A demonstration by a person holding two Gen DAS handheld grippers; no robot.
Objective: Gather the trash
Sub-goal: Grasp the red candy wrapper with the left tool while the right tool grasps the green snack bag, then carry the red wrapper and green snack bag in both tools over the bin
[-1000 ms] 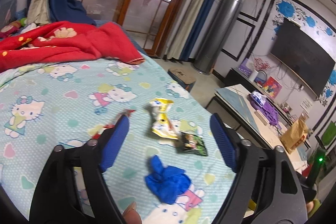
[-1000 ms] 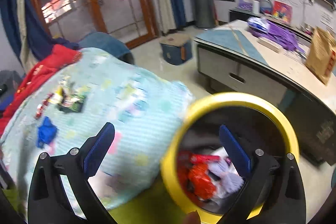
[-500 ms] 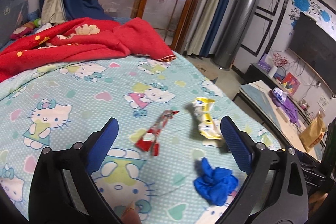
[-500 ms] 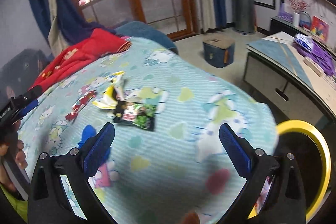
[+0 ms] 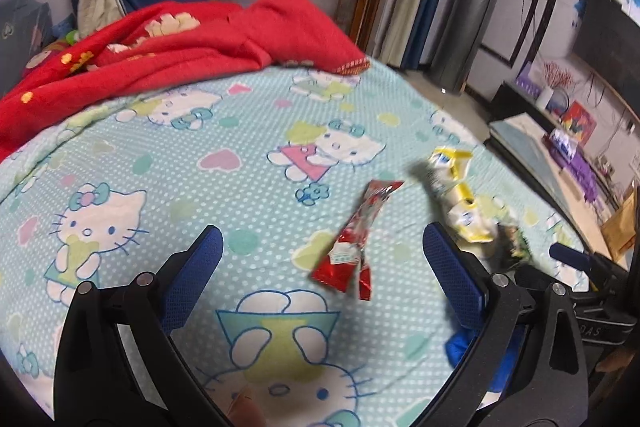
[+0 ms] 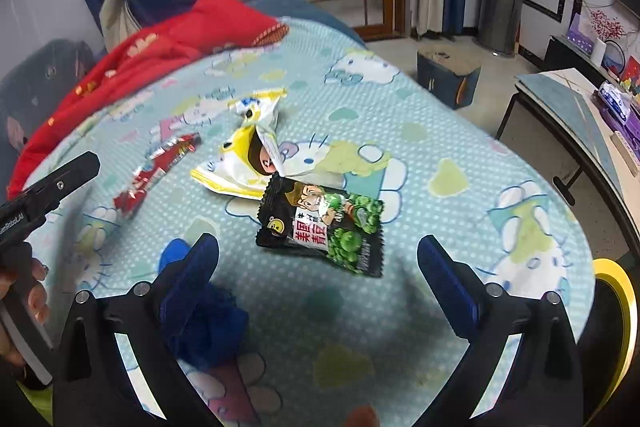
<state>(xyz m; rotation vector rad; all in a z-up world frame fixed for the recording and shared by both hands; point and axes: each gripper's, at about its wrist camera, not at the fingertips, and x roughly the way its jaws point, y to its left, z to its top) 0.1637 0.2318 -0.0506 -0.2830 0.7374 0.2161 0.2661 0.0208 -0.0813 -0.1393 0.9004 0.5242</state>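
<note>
Picking-up time. On the bed [image 5: 120, 155], the left claw [image 5: 320, 263] is wide open, with the red wrapper [image 5: 356, 239] at its 12 o'clock. The right claw [image 6: 318, 263] is wide open too, the black snack bag [image 6: 320, 227] at 12 o'clock. Next, each should drop down and pinch.

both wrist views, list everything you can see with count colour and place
red wrapper: 1, red and silver, on the bedsheet
yellow wrapper: 1, yellow-white, mid-bed
green pea packet: 1, black-green, touching the yellow wrapper
blue crumpled piece: 1, blue, near edge of the bed
bedsheet: 1, pale blue with cartoon cats
red blanket: 1, far end of bed
yellow bin: 1, beside the bed
left gripper: 1, black with blue pads, open
right gripper: 1, same colours, open
</note>
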